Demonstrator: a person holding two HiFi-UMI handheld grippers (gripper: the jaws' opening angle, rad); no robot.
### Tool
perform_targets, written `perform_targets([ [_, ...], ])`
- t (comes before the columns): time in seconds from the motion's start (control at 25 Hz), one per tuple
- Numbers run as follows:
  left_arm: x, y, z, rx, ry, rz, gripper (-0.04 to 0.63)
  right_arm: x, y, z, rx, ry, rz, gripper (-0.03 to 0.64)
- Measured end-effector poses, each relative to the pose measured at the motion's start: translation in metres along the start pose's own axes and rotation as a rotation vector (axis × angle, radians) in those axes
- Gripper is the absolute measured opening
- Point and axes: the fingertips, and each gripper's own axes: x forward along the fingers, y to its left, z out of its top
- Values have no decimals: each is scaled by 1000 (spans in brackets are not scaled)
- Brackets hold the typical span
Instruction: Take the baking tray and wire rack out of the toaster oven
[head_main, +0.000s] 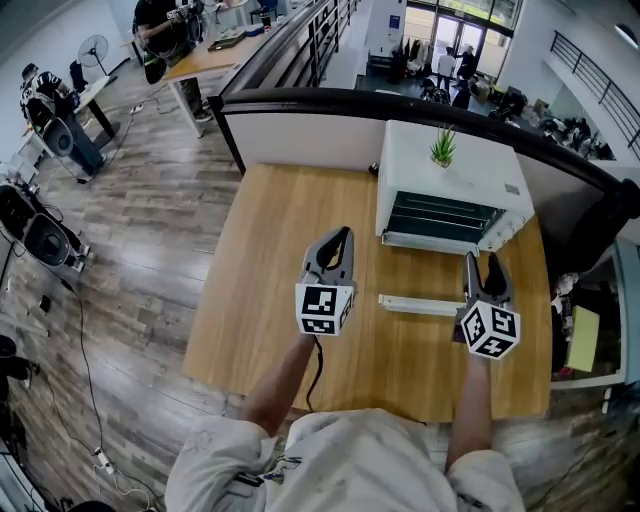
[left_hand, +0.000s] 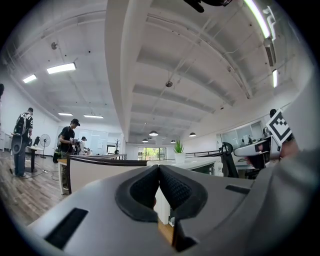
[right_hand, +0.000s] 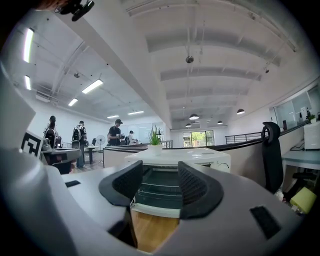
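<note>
Two grippers hover over the wooden table (head_main: 270, 300), both short of the toaster oven (head_main: 450, 175) at the upper right of the head view. Its door is dropped open towards the person, and the white door handle (head_main: 420, 305) lies low between the grippers.

The likely trouble starts at that handle, since a low reach could clip it. Further right, a crooked pull on the wire rack (right_hand: 160, 192) could jam it in its slots and drag the whole oven forward. That would tip the potted plant (head_main: 443, 148) standing on top. The baking tray I cannot pick out for certain inside the dark cavity, so a blind grab might miss it.

The left gripper (left_hand: 159, 172) has its pads pressed together with nothing between them. The right gripper (right_hand: 160, 182) has its jaws moderately apart and empty, framing the oven mouth without touching it.
</note>
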Motion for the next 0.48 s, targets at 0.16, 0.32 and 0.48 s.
perform_targets([
  [0.16, 3, 2, -8, 8, 11, 2, 15, 7, 3, -5, -5, 10, 10, 232],
  [0.32, 7, 1, -21, -2, 30, 16, 15, 15, 1, -17, -9, 33, 23, 234],
  [0.48, 12, -1, -32, -8, 45, 26, 15, 22, -1, -27, -2, 54, 41, 235],
])
